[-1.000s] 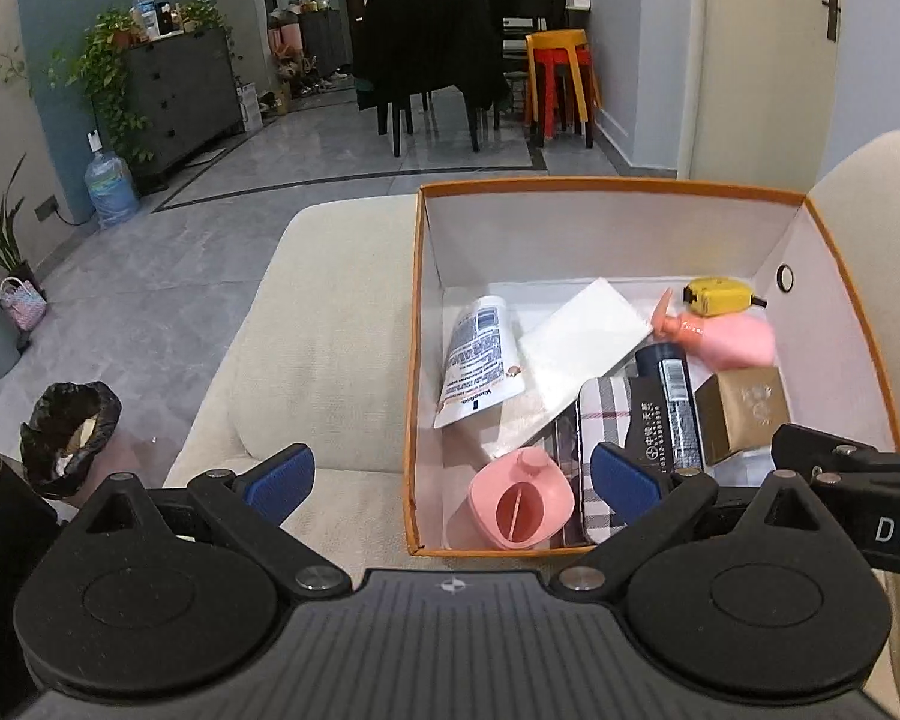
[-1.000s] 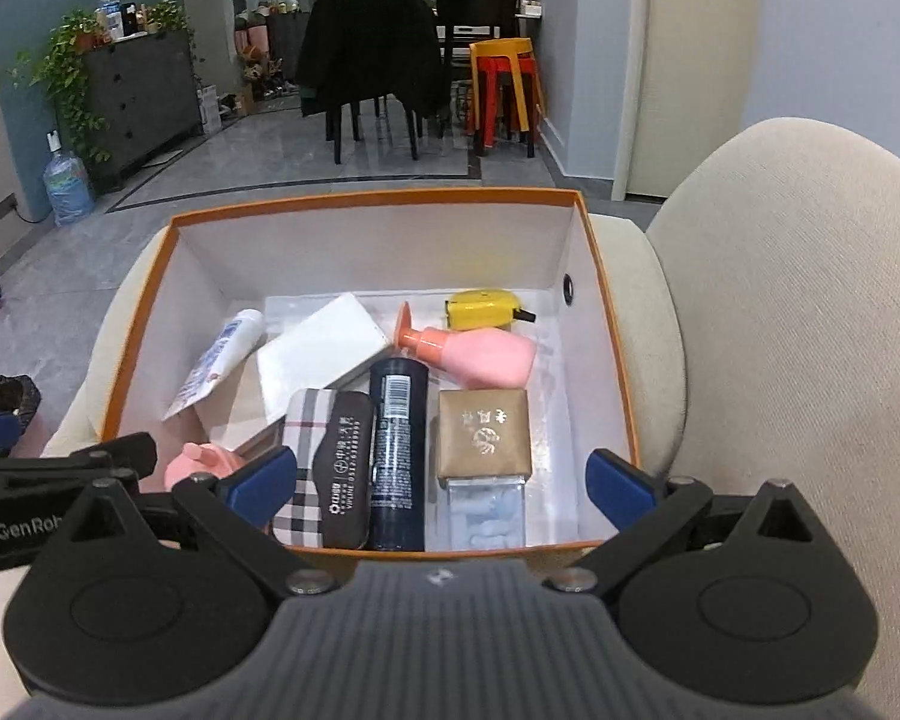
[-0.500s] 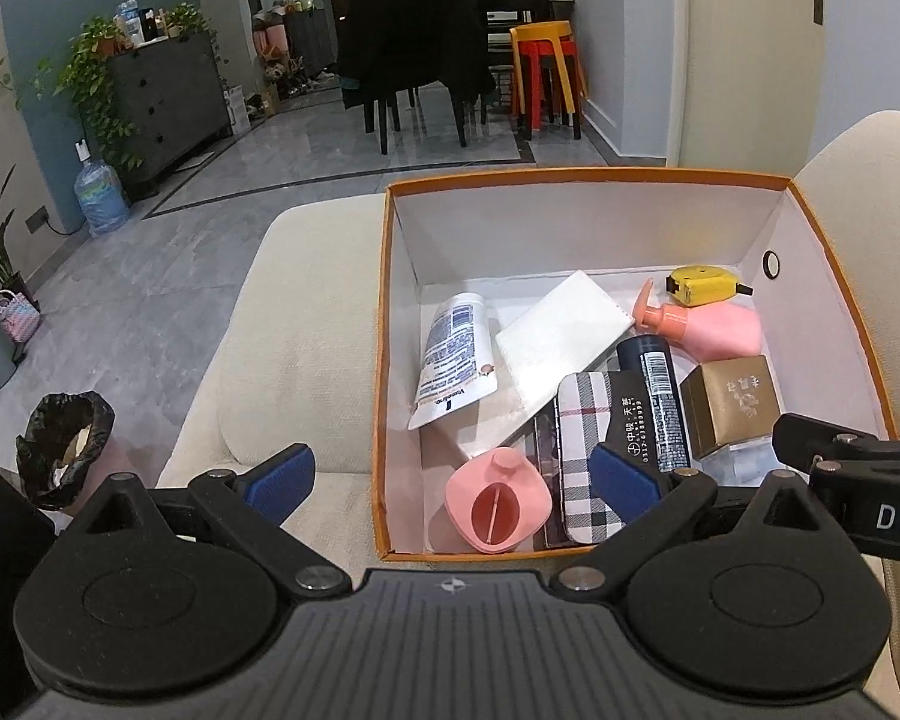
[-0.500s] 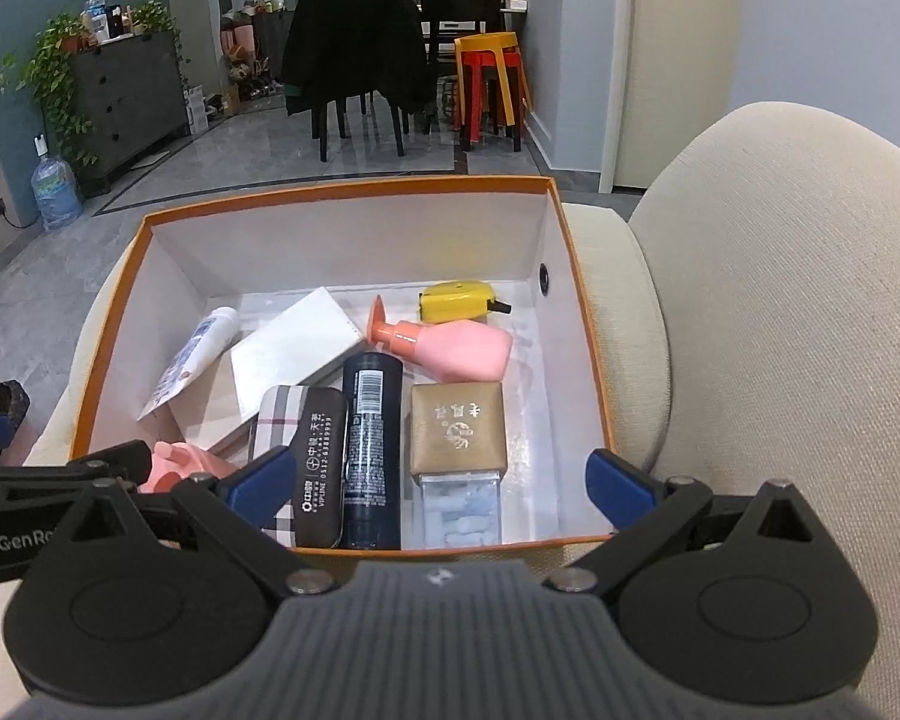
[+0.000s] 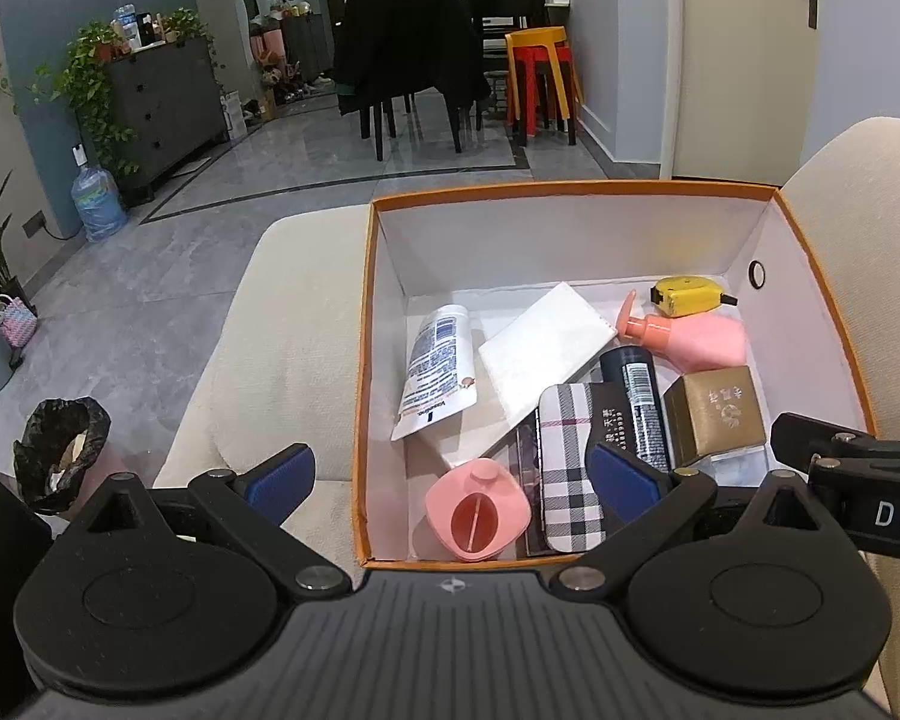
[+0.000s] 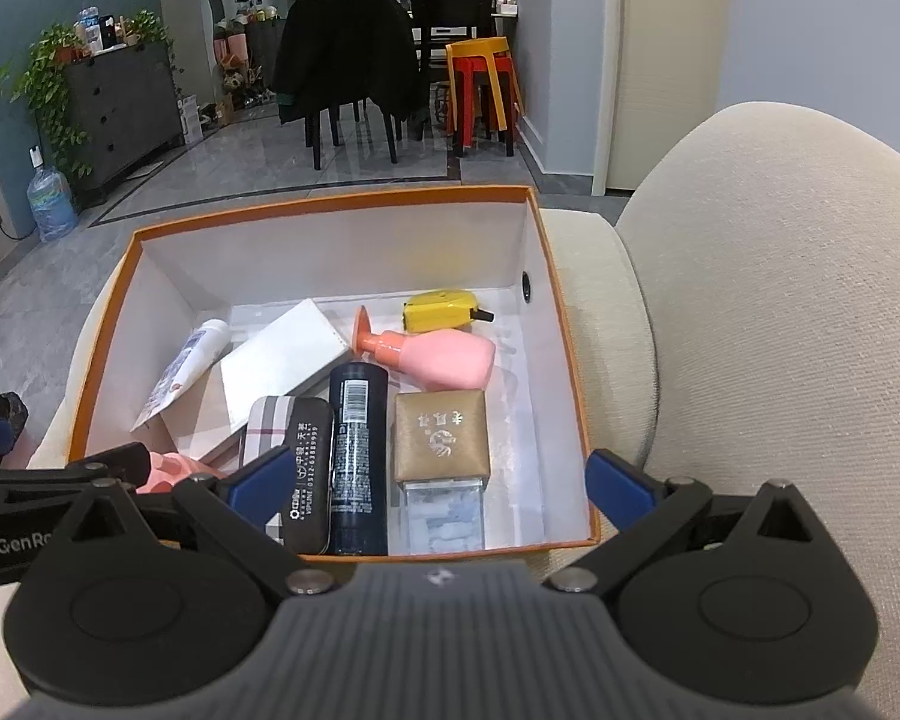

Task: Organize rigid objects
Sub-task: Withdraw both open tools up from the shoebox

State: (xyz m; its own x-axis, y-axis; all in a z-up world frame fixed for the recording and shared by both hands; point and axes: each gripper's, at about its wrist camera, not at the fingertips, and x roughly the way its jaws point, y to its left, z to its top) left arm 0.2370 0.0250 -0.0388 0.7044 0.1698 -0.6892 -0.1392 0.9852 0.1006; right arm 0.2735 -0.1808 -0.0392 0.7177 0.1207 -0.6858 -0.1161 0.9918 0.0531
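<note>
We hold both tools just before the near rim of the orange box (image 6: 342, 204), which sits on a beige sofa (image 6: 780, 312), not on any bench. The left hand-held gripper (image 5: 450, 483) is released, its blue pads wide apart and nothing between them; the right hand-held gripper (image 6: 438, 483) is also spread wide and empty. The things to organize already lie inside the box. In the right wrist view the dark cylinder bottle (image 6: 358, 456) lies at about 12 o'clock from our right tool, slightly toward 11, with its long axis running from 6 to 12 o'clock, so almost along the fingers. We judge that a grasp across its body needs only a forward and downward approach, and that the right tool is the nearer one for it. The plaid case (image 6: 288, 468) touches it on the 9 o'clock side, and the gold box (image 6: 441, 432) lies just beside it at 3 o'clock, so the space for the fingers is narrow. The pink pump bottle (image 6: 432, 357) and the yellow tape measure (image 6: 441, 309) lie farther, toward 12 o'clock. The left wrist view shows the pink square lid (image 5: 477, 507) whole near the front left corner, at 12 o'clock from the left tool; in the right view it is mostly hidden behind the left tool's finger. The white tube (image 5: 438, 369) also shows its label better there.
</note>
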